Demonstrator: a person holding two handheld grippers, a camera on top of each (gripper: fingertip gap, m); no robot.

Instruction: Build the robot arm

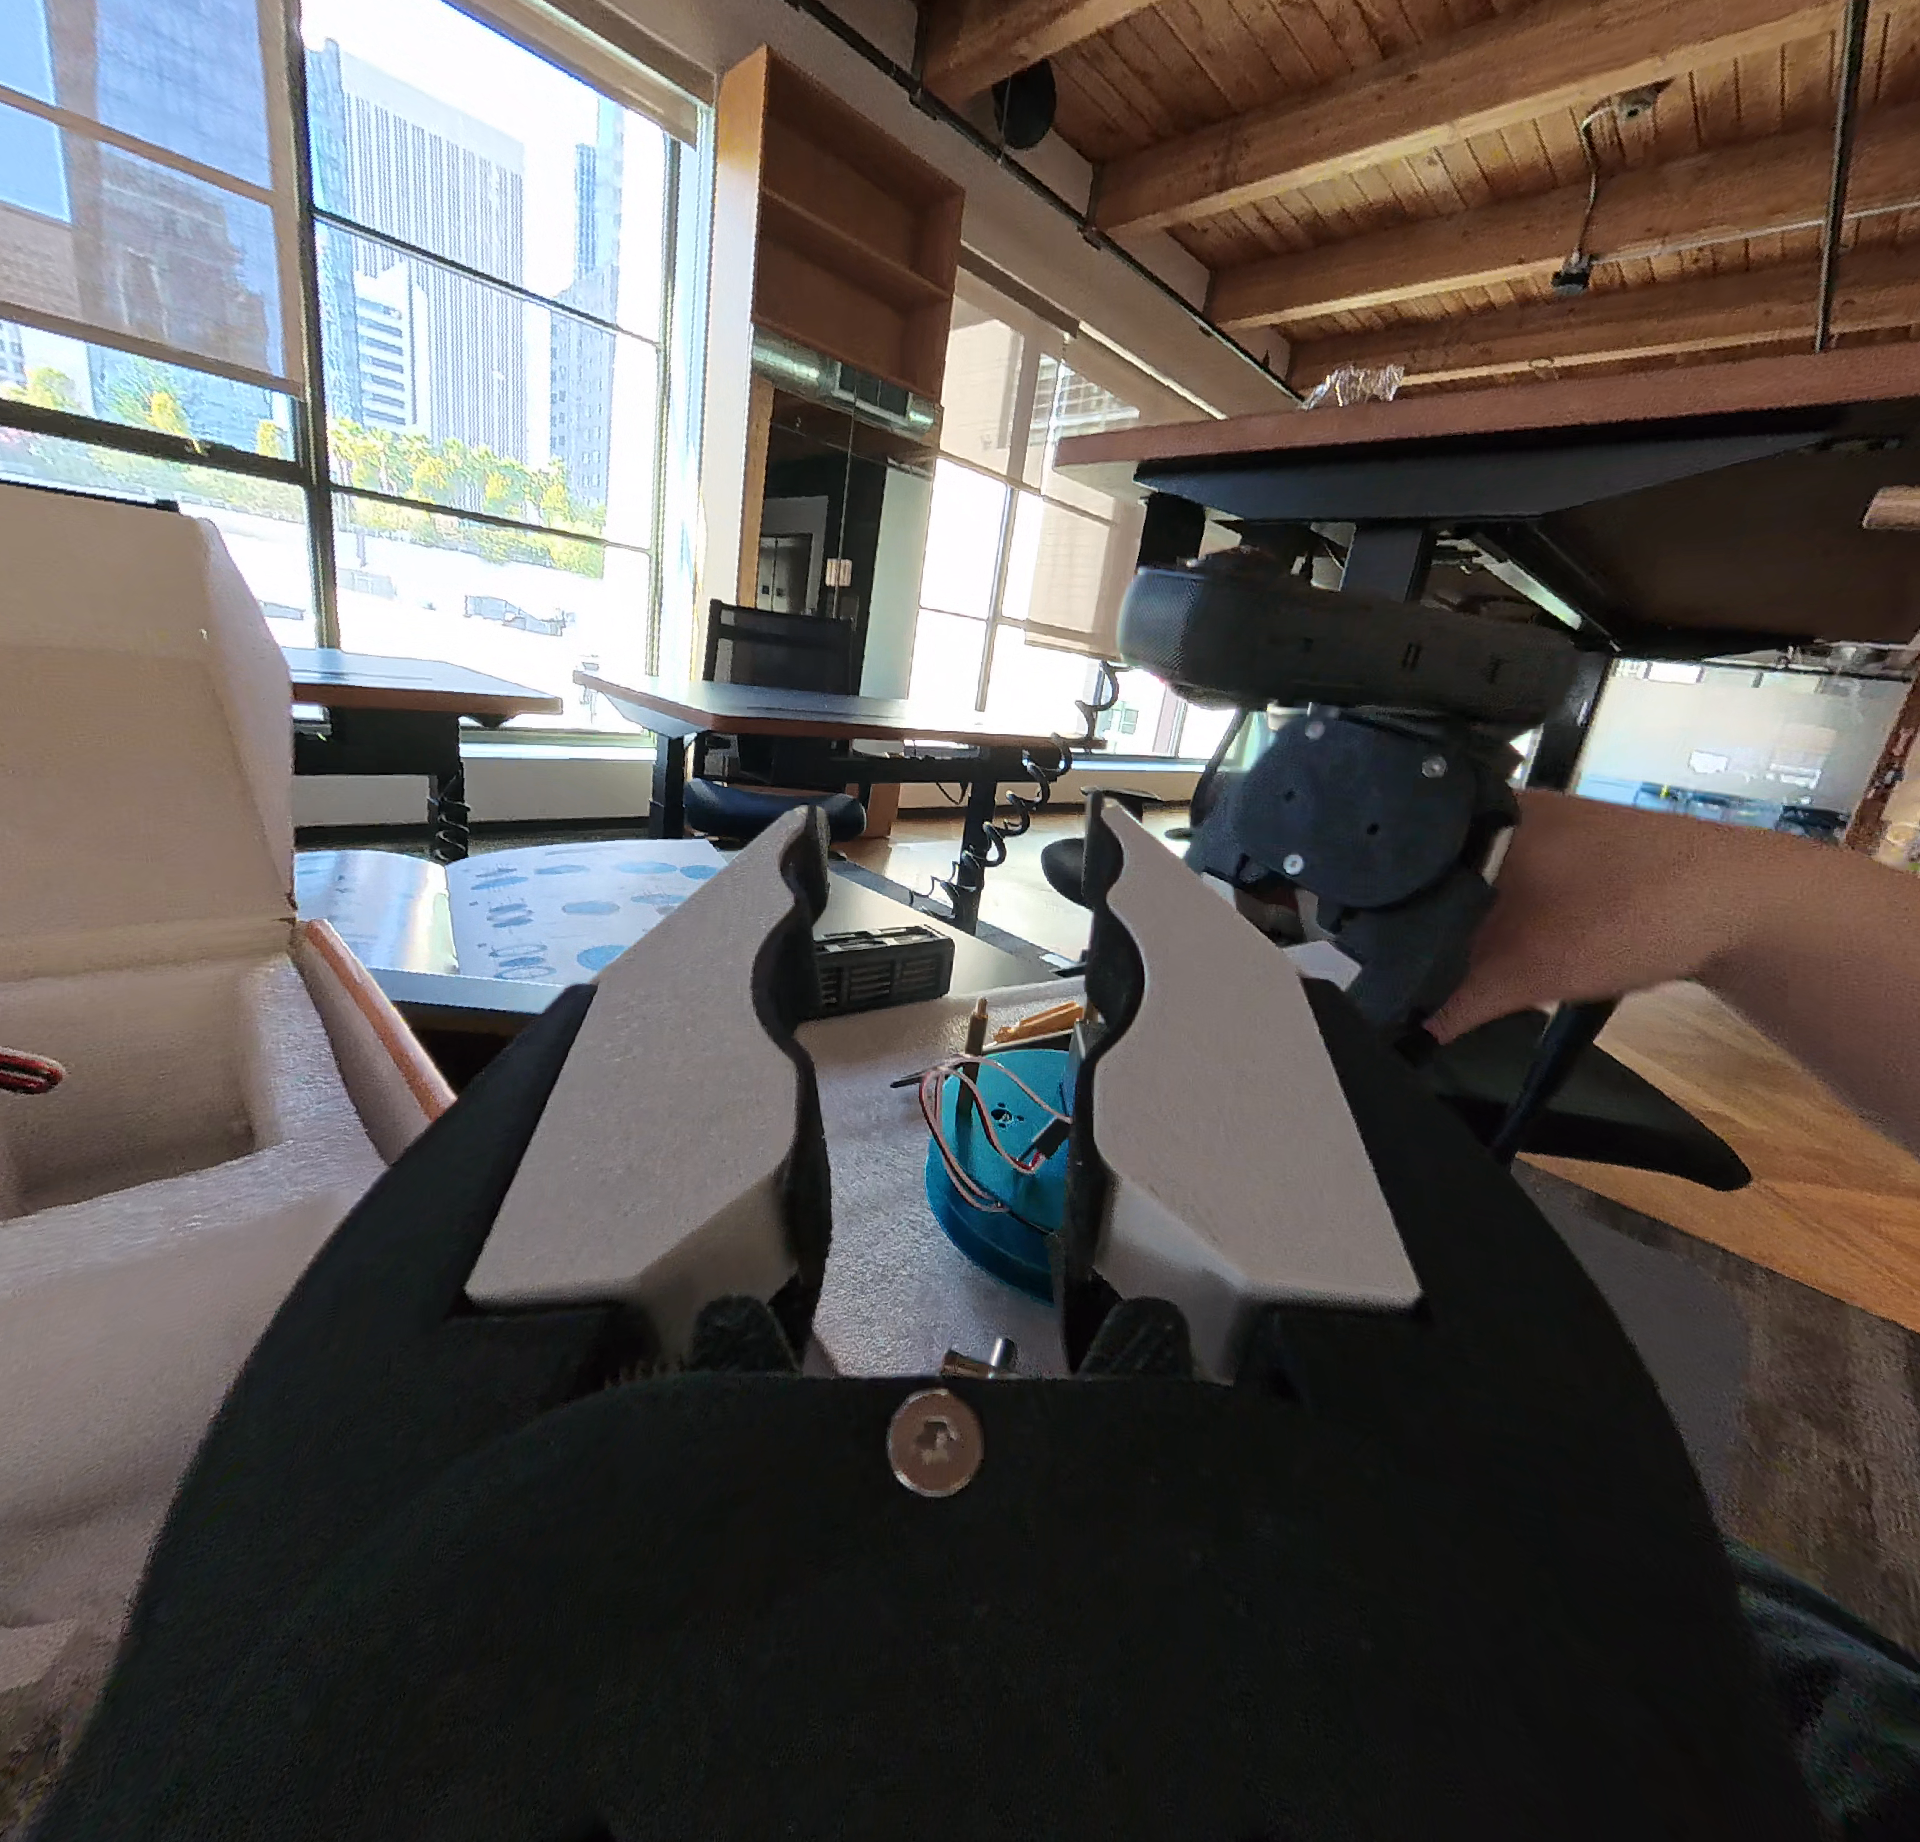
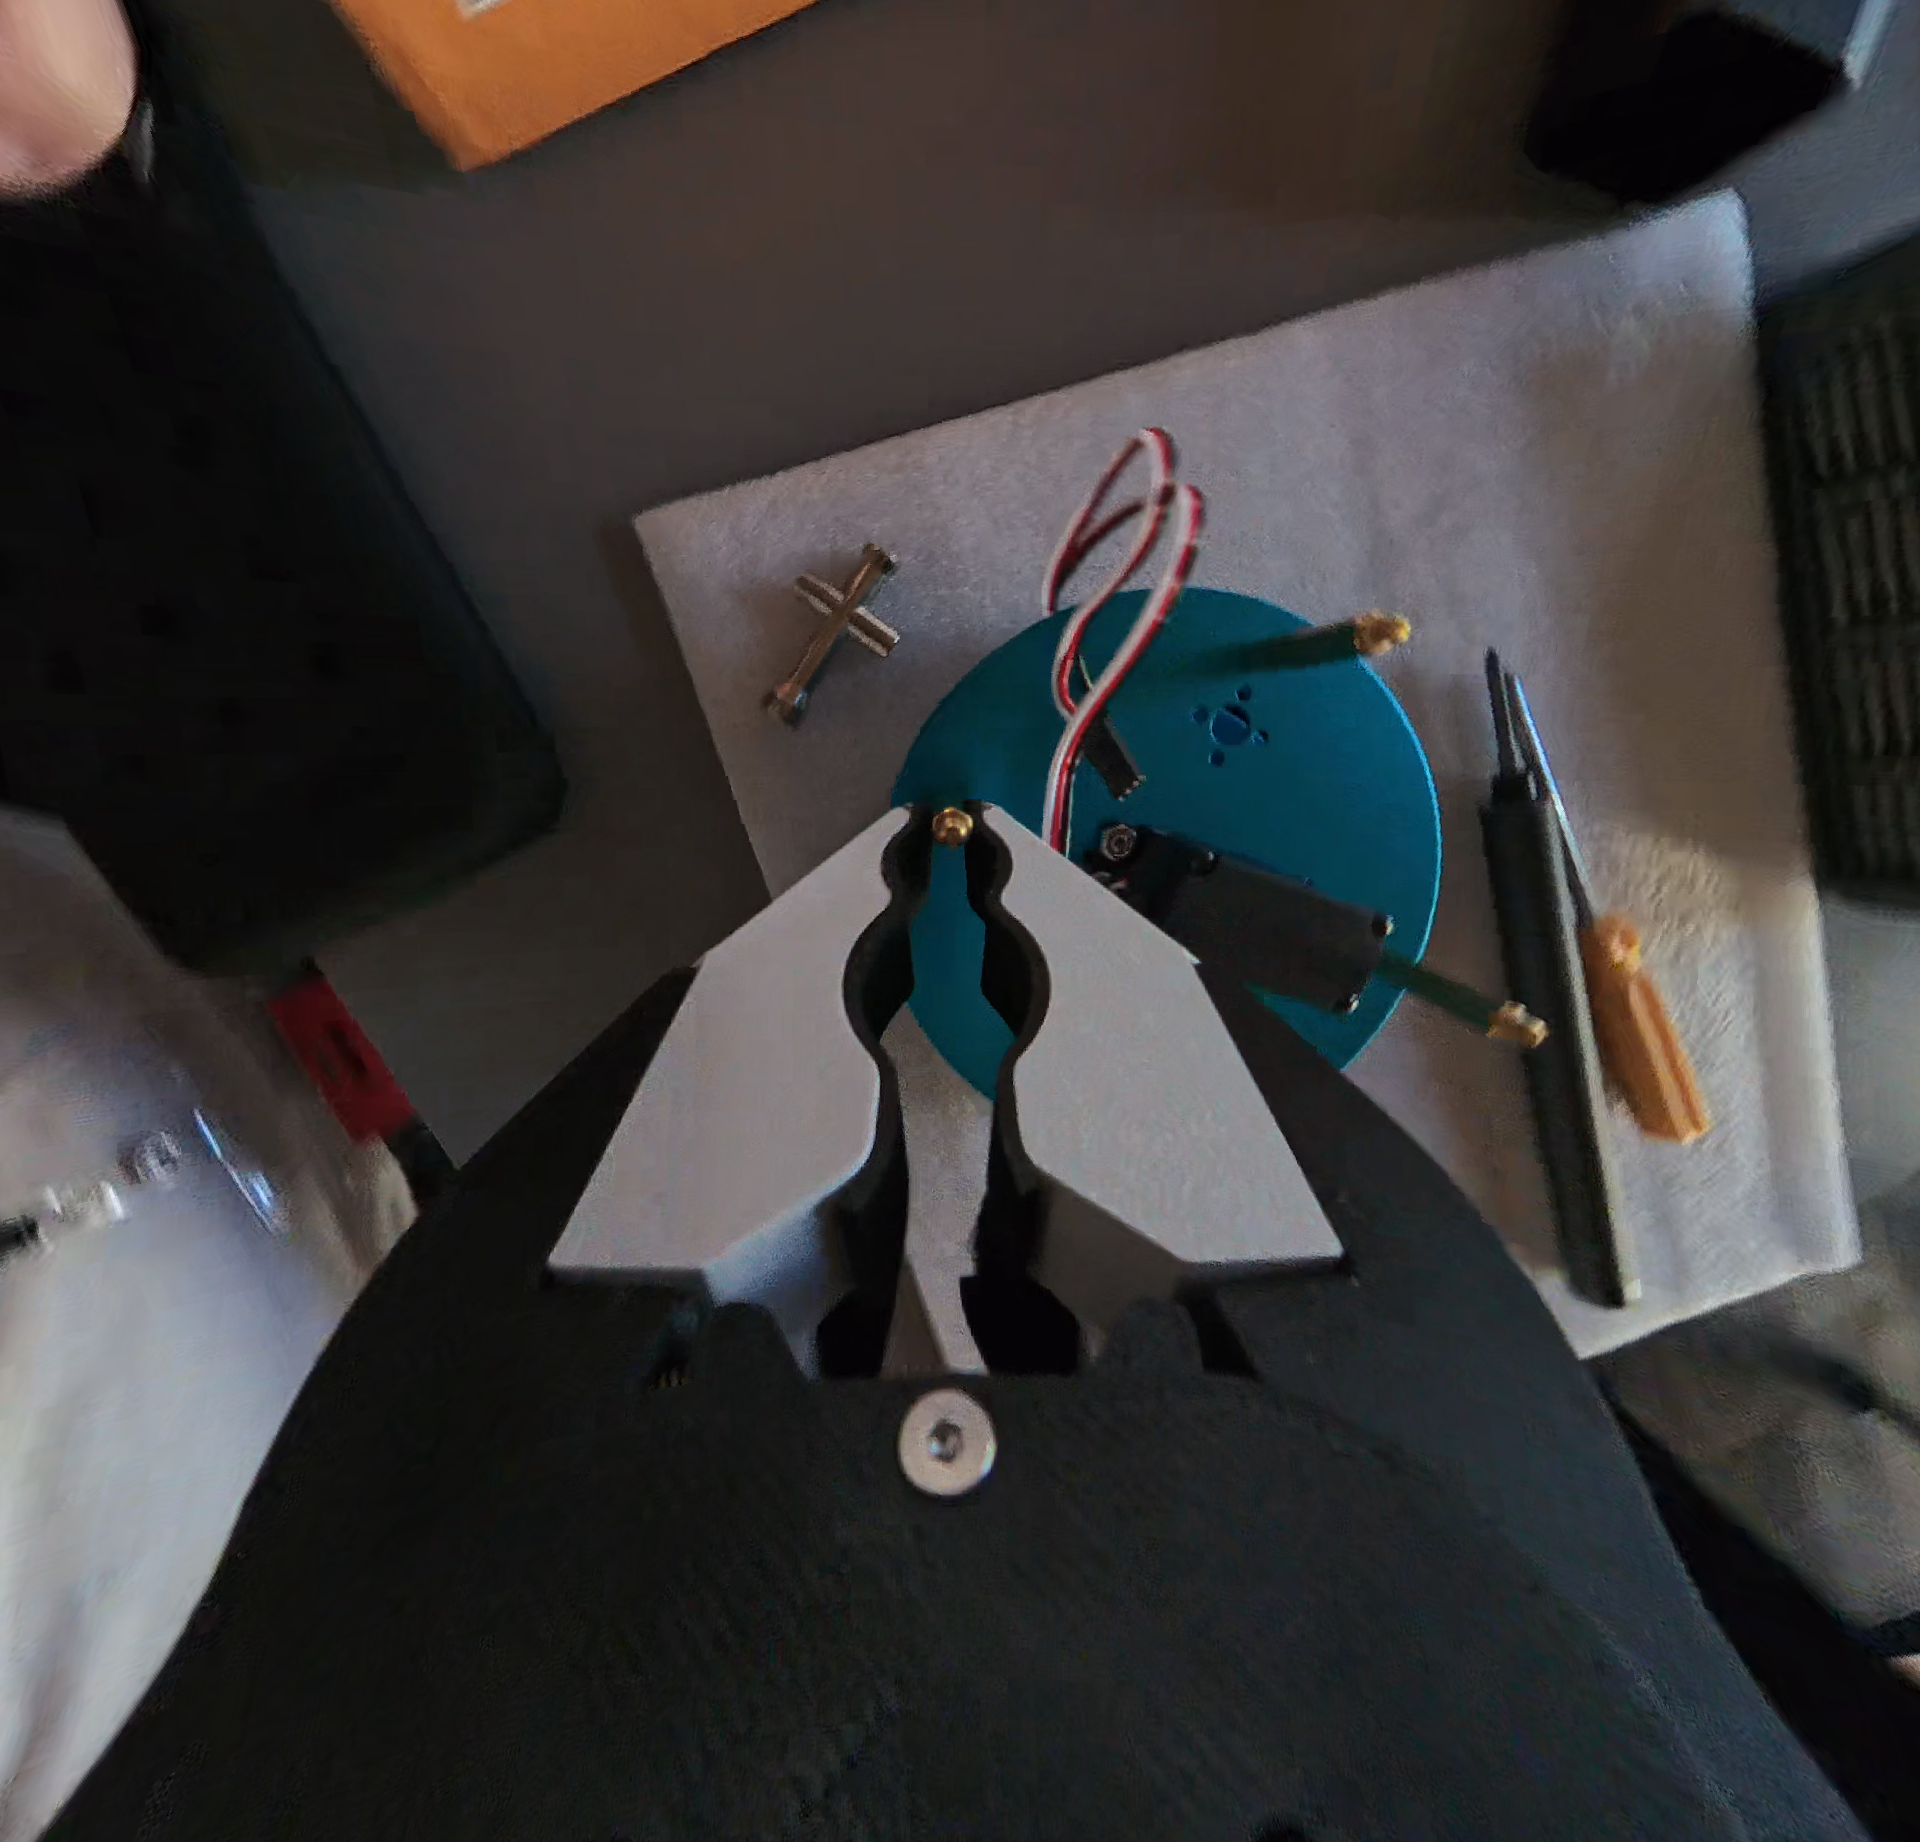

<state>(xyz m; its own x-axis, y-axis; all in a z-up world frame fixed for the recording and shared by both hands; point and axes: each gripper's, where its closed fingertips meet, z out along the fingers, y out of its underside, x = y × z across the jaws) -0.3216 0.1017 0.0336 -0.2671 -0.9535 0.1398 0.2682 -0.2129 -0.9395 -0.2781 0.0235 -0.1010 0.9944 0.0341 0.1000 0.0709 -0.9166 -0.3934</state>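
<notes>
A blue disc (image 2: 1278,816) lies on a white foam sheet (image 2: 1351,421). It carries a black servo (image 2: 1247,919), red-white wires (image 2: 1122,545) and upright brass standoffs. My right gripper (image 2: 951,838) is closed on the top of the brass standoff (image 2: 951,822) at the disc's near-left edge. Two other standoffs (image 2: 1382,632) stand on its right side. My left gripper (image 1: 951,847) is open and empty, low over the foam, with the blue disc (image 1: 987,1169) just beyond its right finger. The right gripper (image 1: 1340,836), held by a hand, shows above the disc in the left wrist view.
A metal cross-shaped wrench (image 2: 836,639) lies left of the disc. A black screwdriver (image 2: 1558,1013) and an orange-handled one (image 2: 1647,1034) lie to its right. An orange box (image 2: 582,16) and a black case (image 2: 208,545) sit nearby. A white foam box (image 1: 135,857) stands at left. My hands' fingertips stand some 15 centimetres from each other. My left tips are about 15 centimetres from the metal cross-shaped wrench (image 2: 836,639), my right tips only 6 centimetres.
</notes>
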